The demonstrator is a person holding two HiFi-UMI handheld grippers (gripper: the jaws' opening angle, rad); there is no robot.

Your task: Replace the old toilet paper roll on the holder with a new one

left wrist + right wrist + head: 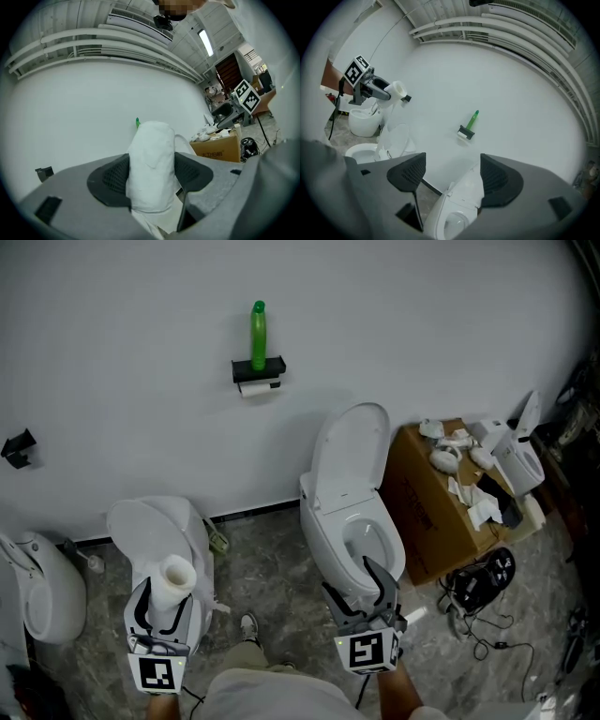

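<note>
Now the left gripper (165, 609), held level, clamps a toilet paper roll (152, 164); right gripper (451, 176) gapes empty

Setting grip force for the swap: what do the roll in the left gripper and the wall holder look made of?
The roll: soft white tissue paper, matte; its surface looks creased and dented where the left gripper clamps it. The wall holder: black and smooth-looking, perhaps plastic or painted metal; it is too small here to tell which.
</note>
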